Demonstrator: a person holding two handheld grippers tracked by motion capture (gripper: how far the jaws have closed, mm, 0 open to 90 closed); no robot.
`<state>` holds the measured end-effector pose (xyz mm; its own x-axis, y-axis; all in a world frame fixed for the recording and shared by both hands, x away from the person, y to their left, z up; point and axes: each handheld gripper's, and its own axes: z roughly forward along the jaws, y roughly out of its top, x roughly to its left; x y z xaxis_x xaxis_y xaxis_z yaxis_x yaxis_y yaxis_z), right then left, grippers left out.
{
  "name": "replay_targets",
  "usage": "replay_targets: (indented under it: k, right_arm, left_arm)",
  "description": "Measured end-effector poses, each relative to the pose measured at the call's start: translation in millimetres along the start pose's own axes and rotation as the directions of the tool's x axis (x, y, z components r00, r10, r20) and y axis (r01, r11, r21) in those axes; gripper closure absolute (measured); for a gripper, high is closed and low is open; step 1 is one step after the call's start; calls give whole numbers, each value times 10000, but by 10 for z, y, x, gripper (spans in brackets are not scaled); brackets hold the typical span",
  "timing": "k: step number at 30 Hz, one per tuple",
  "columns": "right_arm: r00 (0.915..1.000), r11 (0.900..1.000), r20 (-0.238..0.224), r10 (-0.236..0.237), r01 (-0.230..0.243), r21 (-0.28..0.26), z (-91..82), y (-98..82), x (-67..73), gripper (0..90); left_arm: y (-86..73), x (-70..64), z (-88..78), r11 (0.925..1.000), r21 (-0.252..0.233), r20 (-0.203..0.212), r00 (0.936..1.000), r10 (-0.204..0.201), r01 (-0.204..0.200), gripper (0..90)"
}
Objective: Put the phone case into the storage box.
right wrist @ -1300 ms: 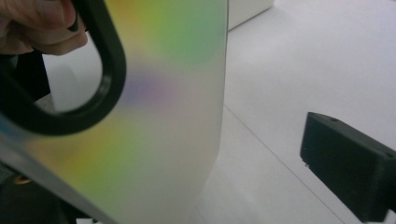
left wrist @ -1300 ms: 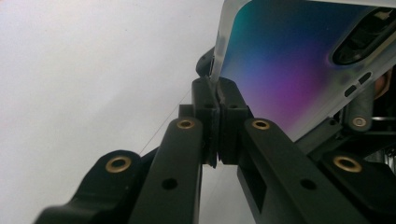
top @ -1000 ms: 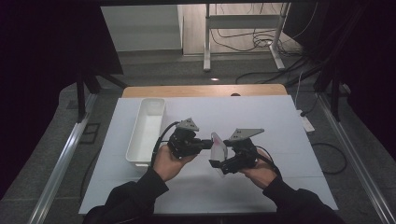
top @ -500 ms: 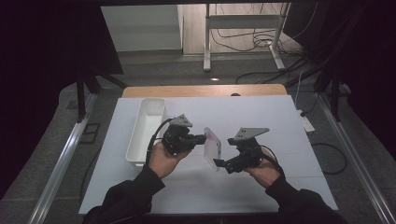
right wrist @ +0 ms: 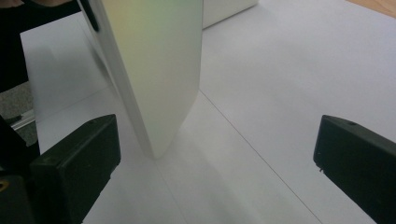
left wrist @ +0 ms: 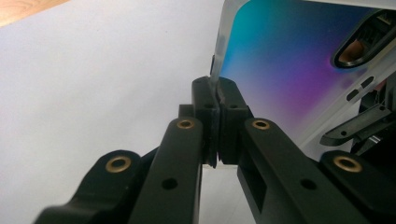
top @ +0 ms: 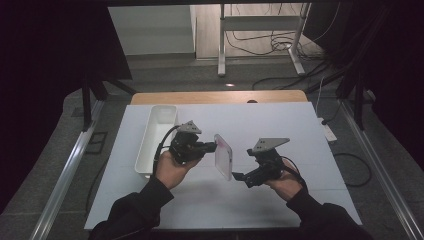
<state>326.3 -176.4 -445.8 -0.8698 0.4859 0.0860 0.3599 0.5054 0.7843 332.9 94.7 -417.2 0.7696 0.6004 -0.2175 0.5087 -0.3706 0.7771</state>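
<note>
Phone case now clear of R gripper, jaws spread; L gripper pinches edge. Light, flexy, slick: grip rim.

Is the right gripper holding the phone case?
No, the right gripper is open, its jaws wide apart beside the phone case; the left gripper pinches its edge.
</note>
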Motion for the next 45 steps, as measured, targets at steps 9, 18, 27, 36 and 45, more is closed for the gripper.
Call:
replay_targets:
  k: [9,18,27,36,45]
  right_arm:
    - [9997,9999,226,134,-135,69,-52,-28,-47,4]
    - [9985,9994,431,335,-333,-44,-150,-64,-92,4]
    - [9973,9989,576,461,-461,-16,-203,-109,-106,4]
    - [9962,9986,708,515,-504,-171,-282,-157,-104,4]
    - [9952,9980,748,625,-621,-73,-313,-198,-112,4]
  left_arm:
    - [-12,66,-81,9998,-141,-265,9995,-151,147,878]
    - [-30,124,-145,9994,-235,-448,9986,-264,253,878]
    - [-38,170,-241,9987,-399,-608,9976,-342,318,877]
    - [-53,223,-304,9979,-471,-687,9965,-483,451,877]
    - [-56,254,-355,9972,-554,-812,9952,-550,506,877]
